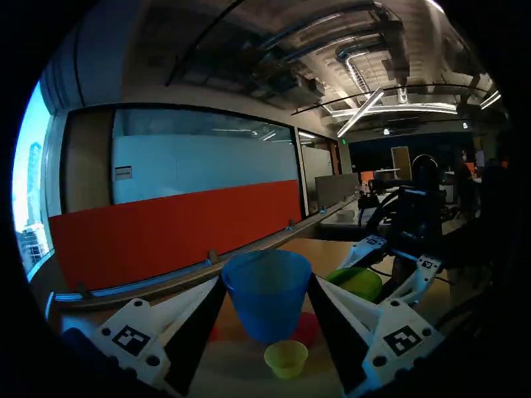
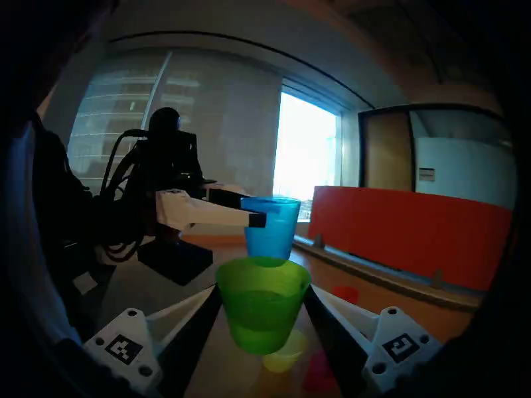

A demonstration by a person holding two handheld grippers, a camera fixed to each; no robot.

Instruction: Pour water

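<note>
A blue cup (image 1: pixel 267 296) stands upright between the fingers of my left gripper (image 1: pixel 267 302), which is shut on it above the table. My right gripper (image 2: pixel 263 308) is shut on a green cup (image 2: pixel 263 304) that holds some water. The right gripper view has the blue cup (image 2: pixel 271 227) just beyond the green one, held by the left gripper's white fingers (image 2: pixel 199 209). Seen from the left gripper view, the green cup (image 1: pixel 358 281) and the right gripper (image 1: pixel 391 265) are at the right. A small yellow cup (image 1: pixel 286 358) sits on the table below both.
A pink cup (image 1: pixel 306 326) stands on the wooden table (image 1: pixel 325 252) behind the blue cup. An orange partition (image 1: pixel 172 229) runs along the table's far edge. A person's dark sleeve (image 2: pixel 46 199) is at the left. A red cup (image 2: pixel 345 292) lies farther off.
</note>
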